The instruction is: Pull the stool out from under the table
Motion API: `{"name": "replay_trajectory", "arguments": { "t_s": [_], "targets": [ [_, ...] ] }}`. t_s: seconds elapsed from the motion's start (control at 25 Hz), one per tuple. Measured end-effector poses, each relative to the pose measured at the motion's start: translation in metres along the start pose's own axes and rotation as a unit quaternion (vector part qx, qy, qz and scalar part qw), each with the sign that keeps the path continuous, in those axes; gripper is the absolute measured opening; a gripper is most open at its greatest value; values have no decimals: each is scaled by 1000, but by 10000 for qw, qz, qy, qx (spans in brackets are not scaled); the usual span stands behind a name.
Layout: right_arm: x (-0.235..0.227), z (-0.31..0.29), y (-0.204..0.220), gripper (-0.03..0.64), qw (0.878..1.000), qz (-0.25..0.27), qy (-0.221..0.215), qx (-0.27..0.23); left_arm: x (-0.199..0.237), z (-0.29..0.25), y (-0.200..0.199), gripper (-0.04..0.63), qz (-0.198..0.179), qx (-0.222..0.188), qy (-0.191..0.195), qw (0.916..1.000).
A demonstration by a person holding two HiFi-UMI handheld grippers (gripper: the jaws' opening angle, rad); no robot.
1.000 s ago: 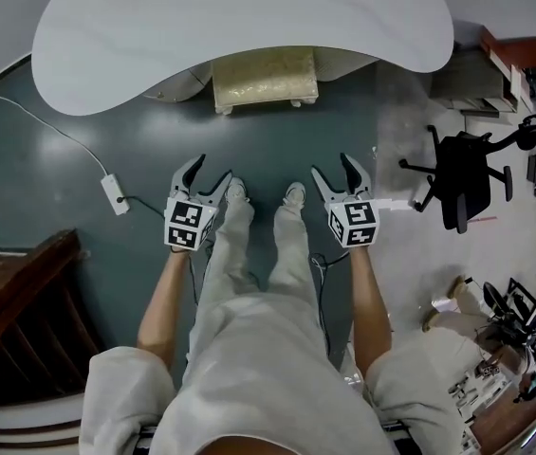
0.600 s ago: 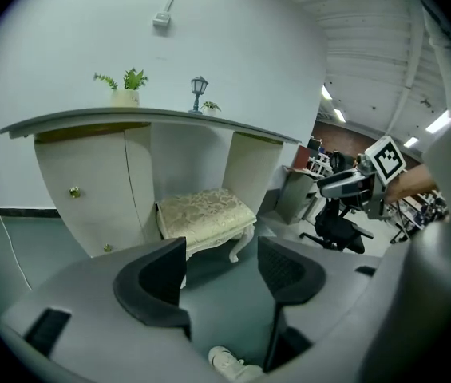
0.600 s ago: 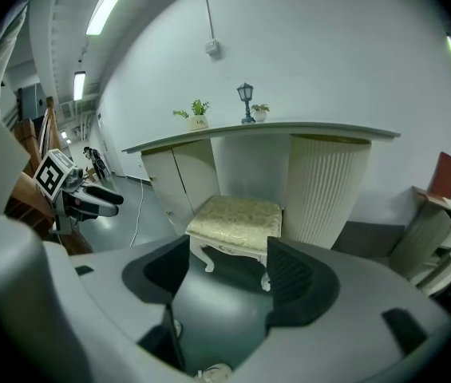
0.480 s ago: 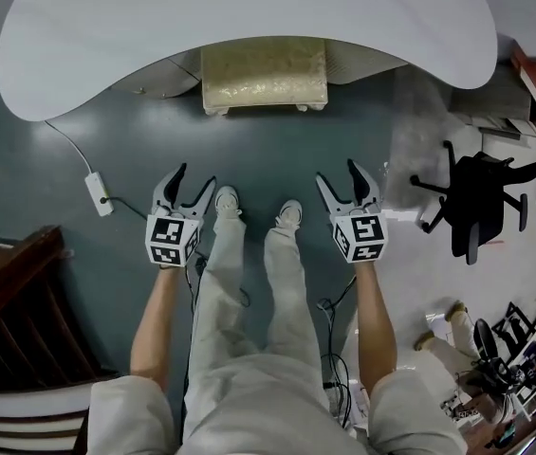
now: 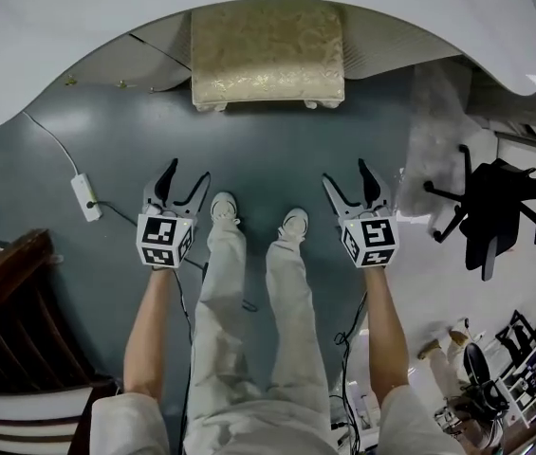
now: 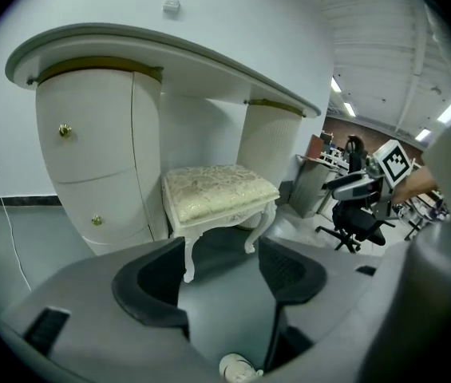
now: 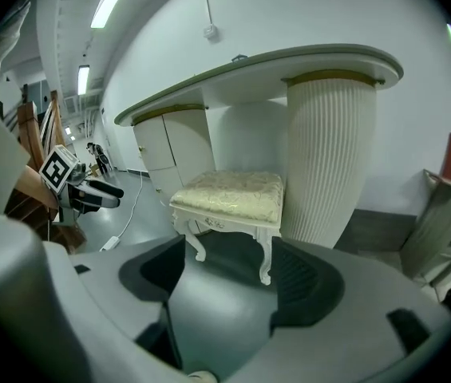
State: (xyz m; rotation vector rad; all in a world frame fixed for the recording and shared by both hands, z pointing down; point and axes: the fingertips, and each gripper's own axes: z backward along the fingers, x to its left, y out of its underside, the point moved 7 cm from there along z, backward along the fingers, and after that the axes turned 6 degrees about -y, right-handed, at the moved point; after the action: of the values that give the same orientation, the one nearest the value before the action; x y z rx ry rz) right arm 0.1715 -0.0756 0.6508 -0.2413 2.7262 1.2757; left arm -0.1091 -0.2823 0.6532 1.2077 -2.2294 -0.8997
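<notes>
A white stool [image 5: 268, 53] with a cream brocade cushion stands half under the curved white table [image 5: 49, 36], its near legs showing. Both grippers hang over the grey floor on my side of it, well short of the stool. My left gripper [image 5: 188, 173] is open and empty. My right gripper [image 5: 345, 173] is open too; its jaws have just been opening with nothing between them. In the left gripper view the stool [image 6: 217, 191] stands beyond the open gripper [image 6: 221, 270], beside the table's drawer pedestal [image 6: 97, 166]. In the right gripper view the stool [image 7: 233, 194] is next to a ribbed column [image 7: 329, 166].
My shoes [image 5: 222, 205] stand between the grippers. A power strip [image 5: 85, 197] and its cable lie on the floor at left. A black office chair [image 5: 490, 211] stands at right, a dark wooden piece [image 5: 2, 292] at lower left, and cluttered shelving [image 5: 533, 377] at lower right.
The view has dropped closer to the floor: table and stool look larger and the stool shows more fully. Both grippers have stayed side by side and now sit a little further apart.
</notes>
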Motion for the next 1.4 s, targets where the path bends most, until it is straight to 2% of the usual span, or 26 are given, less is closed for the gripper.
{"name": "replay_trajectory", "arguments": {
  "t_s": [0.24,0.6,0.8,1.4],
  "targets": [
    [-21,-35,28,380,9999,-12,-21,-158,3,-41,32,272,34,44,4,10000],
    [-51,-94,65,409,9999,-81,-51,64,24,-100,59,293,97,127,-106,9998],
    [-72,-125,73,445,9997,10,-40,231,39,-134,59,302,153,85,-200,9996],
    [-126,-206,80,446,9996,113,99,256,65,-211,54,305,-145,-143,-387,9990]
  ]
}}
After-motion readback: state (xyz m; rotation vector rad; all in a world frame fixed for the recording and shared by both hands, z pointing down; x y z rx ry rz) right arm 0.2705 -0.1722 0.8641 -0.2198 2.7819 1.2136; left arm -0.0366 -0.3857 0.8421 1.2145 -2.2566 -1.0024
